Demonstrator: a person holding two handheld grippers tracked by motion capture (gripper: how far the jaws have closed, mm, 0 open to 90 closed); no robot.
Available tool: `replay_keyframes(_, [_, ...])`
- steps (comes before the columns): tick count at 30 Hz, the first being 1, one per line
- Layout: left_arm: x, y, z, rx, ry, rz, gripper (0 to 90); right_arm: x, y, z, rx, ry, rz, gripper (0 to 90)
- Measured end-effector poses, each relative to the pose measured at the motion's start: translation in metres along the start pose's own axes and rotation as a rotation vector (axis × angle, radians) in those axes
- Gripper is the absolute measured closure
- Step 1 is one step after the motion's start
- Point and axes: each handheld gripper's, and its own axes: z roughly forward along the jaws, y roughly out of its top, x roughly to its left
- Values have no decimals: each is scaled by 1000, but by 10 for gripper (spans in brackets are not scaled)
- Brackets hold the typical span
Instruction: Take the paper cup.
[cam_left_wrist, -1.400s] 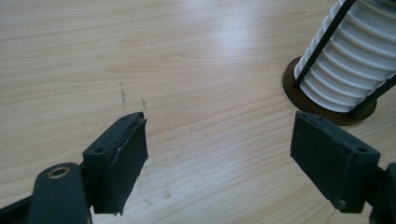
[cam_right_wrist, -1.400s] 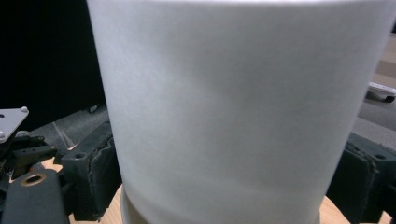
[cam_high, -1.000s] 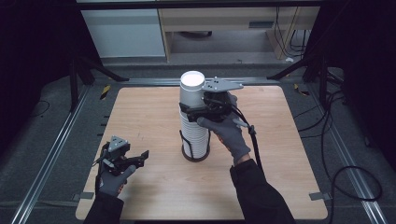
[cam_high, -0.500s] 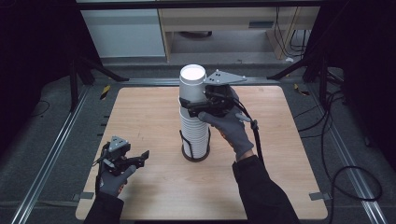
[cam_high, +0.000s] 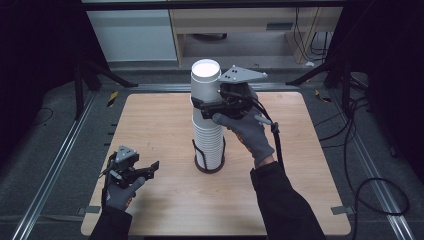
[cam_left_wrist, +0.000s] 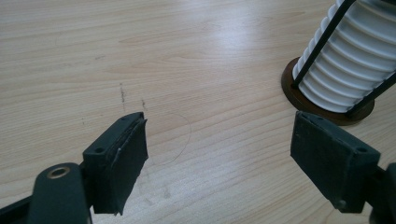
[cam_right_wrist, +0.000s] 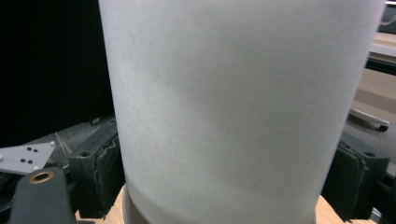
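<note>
The top paper cup (cam_high: 205, 85) is sitting raised above the stack of white paper cups (cam_high: 208, 142), directly over it, and I am gripping it with my right gripper (cam_high: 206, 106). Its jaws have just been closing, and in the right gripper view both pads are pressing against the wall of the top paper cup (cam_right_wrist: 233, 107), one on either side. The stack is standing upright in a black wire cup holder (cam_high: 209, 161) near the centre of the wooden table (cam_high: 310, 170). In the left gripper view, the holder's round base (cam_left_wrist: 299, 95) and ribbed cup rims (cam_left_wrist: 348, 60) are lying ahead and to one side. Well apart from the stack, toward the table's near left corner, I am holding my left gripper (cam_high: 142, 170) with its jaws spread wide and nothing between them.
</note>
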Motion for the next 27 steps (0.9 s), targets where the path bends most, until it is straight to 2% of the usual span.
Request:
replay_keyframes(11, [0, 1, -1, -1, -1, 2, 181, -2, 15, -11, -31, -4, -16, 148])
replay_keyframes(16, [0, 2, -3, -7, -7, 5, 181, -4, 20, -23, -39, -10, -31, 148])
replay_keyframes(22, [-3, 3, -4, -9, -17, 12, 181, -13, 18, -52, -30, -26, -73, 148])
replay_keyframes(26, [-5, 5, -5, 0, -19, 33, 183, -17, 14, -69, -12, -35, -94, 148])
replay_keyframes(27, [-5, 5, -5, 0, -19, 33, 187, -17, 14, -69, -12, -35, -94, 148])
